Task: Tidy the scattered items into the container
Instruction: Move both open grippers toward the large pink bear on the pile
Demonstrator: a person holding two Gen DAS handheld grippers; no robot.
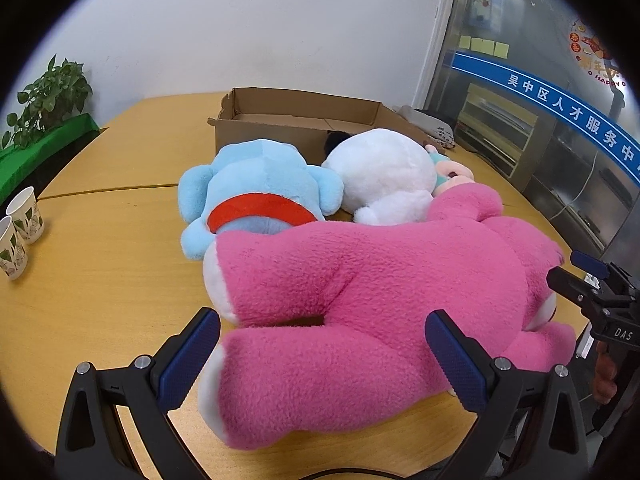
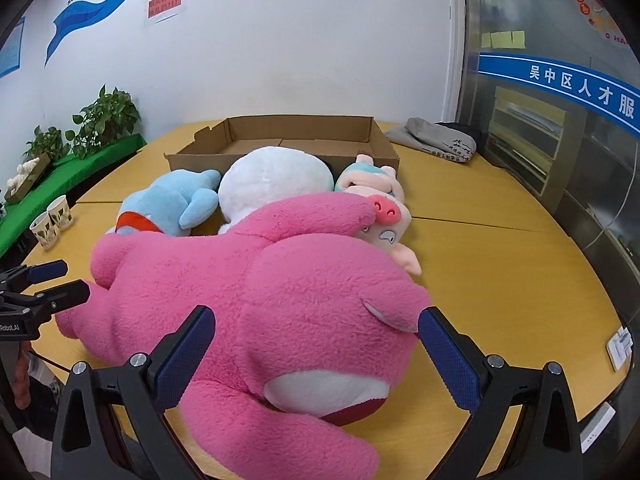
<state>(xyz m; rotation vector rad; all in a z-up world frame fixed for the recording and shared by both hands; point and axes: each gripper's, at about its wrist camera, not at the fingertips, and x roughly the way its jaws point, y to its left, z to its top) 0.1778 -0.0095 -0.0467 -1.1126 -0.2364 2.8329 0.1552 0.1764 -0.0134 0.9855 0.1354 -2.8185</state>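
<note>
A big pink plush bear [image 1: 380, 280] [image 2: 280, 280] lies on the yellow table. My left gripper [image 1: 322, 344] is open, its blue pads on either side of the bear's legs. My right gripper [image 2: 316, 344] is open around the bear's head. Behind the bear lie a light blue plush with a red collar [image 1: 260, 188] [image 2: 168, 204], a white plush [image 1: 384, 172] [image 2: 272, 180] and a small pig plush [image 2: 380, 208] [image 1: 448, 172]. An open, shallow cardboard box [image 1: 304, 120] [image 2: 280, 136] stands behind them. I cannot see anything in it.
Two paper cups [image 1: 18, 228] [image 2: 52, 220] stand at the table's left edge. Potted plants on a green ledge [image 1: 44, 100] [image 2: 100, 120] are at far left. Folded grey cloth [image 2: 440, 140] lies at back right. A glass wall is on the right.
</note>
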